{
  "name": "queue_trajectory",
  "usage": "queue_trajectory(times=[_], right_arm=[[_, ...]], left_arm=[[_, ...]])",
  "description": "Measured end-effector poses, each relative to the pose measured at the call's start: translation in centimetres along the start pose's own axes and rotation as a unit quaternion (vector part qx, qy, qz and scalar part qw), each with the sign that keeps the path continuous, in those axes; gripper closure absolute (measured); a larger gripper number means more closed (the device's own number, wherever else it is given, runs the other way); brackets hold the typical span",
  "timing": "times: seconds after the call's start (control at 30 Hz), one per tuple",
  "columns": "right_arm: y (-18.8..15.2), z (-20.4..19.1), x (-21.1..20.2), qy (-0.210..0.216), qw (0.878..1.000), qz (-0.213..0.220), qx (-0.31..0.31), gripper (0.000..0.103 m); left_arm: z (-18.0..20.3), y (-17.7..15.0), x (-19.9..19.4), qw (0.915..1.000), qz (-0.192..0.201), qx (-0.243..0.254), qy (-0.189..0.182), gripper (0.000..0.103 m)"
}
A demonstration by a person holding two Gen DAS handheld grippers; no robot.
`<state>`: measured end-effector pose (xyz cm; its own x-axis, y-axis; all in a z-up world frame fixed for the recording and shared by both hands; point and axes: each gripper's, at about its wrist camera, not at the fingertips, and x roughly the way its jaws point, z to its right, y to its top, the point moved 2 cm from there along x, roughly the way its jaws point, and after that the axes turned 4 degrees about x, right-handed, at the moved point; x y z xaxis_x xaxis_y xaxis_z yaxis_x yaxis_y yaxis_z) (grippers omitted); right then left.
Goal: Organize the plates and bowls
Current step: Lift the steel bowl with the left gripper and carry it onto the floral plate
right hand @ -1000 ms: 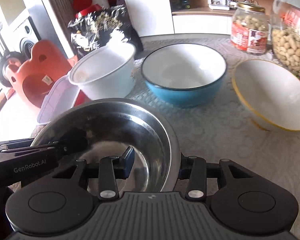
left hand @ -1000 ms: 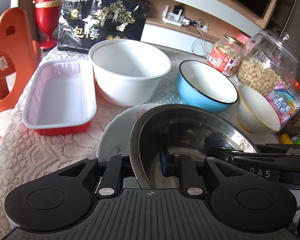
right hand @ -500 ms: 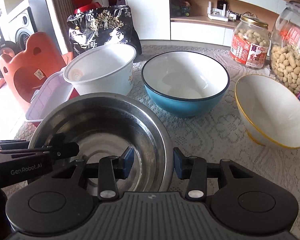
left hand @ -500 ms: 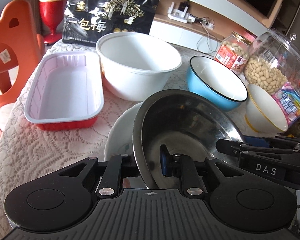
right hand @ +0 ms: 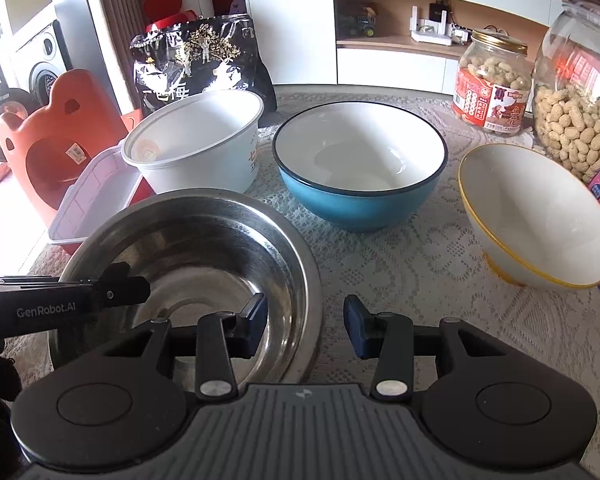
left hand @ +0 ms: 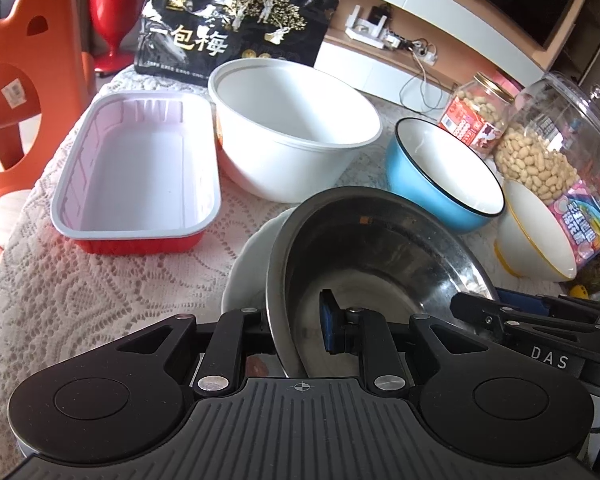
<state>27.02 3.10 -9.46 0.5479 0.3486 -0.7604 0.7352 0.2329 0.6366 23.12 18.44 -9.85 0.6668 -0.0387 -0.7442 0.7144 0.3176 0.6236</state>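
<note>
Both sets of fingers straddle the rim of the steel bowl [right hand: 188,264], one from each side. On my left gripper [left hand: 296,330] the gap is narrow, the blue inner pad [left hand: 329,320] inside the bowl and the other finger outside the wall; whether the pads actually press the metal I cannot tell. On my right gripper [right hand: 305,326] the fingers are spread wide, one pad [right hand: 256,320] inside the bowl, the other out over the lace tablecloth [right hand: 400,264], neither touching the rim.

I judge the step in hand as setting the steel bowl onto the white plate [left hand: 256,268] that shows under it just beyond my left fingers; the bowl looks seated or nearly so.

Next, I think, the left fingers must open and both grippers draw back clear of the rim. Ahead of my right fingers wait the blue bowl [right hand: 360,176] and, further right, the yellow-rimmed bowl [right hand: 536,216]; ahead on the left stands the white bowl [left hand: 292,128], with the red tray [left hand: 136,172] beside it.
</note>
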Motion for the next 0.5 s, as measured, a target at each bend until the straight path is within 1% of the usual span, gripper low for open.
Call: queue_trajectory(times=[0.1, 0.13, 0.17, 0.27, 0.33, 0.43, 0.47, 0.5], right_arm=[[0.0, 0.5, 0.1, -0.005, 1.000, 0.000, 0.008, 0.061], [0.0, 0.6, 0.3, -0.003, 1.000, -0.002, 0.012, 0.058], [-0.1, 0.7, 0.4, -0.001, 1.000, -0.003, 0.017, 0.057], [-0.2, 0.7, 0.6, 0.001, 1.000, -0.008, 0.020, 0.057], [-0.3, 0.6, 0.8, 0.004, 1.000, -0.013, 0.021, 0.057], [-0.5, 0.6, 1.4, 0.018, 0.999, -0.031, 0.028, 0.057], [-0.6, 0.7, 1.6, 0.022, 0.999, -0.037, 0.032, 0.057], [-0.7, 0.8, 1.8, 0.025, 0.998, -0.043, 0.035, 0.057]], left_arm=[[-0.4, 0.1, 0.1, 1.0000, 0.002, -0.006, 0.007, 0.083], [-0.7, 0.1, 0.3, 0.9999, 0.000, -0.011, 0.000, 0.083], [-0.9, 0.1, 0.4, 0.9998, -0.001, -0.017, -0.006, 0.083], [-1.5, 0.1, 0.5, 0.9995, -0.005, -0.029, -0.014, 0.086], [-1.8, 0.1, 0.6, 0.9991, -0.010, -0.036, -0.022, 0.087], [-2.5, -0.1, 0.6, 0.9975, -0.020, -0.053, -0.042, 0.087], [-2.6, -0.2, 0.6, 0.9973, -0.022, -0.056, -0.043, 0.087], [-2.7, -0.3, 0.6, 0.9972, -0.022, -0.057, -0.043, 0.090]])
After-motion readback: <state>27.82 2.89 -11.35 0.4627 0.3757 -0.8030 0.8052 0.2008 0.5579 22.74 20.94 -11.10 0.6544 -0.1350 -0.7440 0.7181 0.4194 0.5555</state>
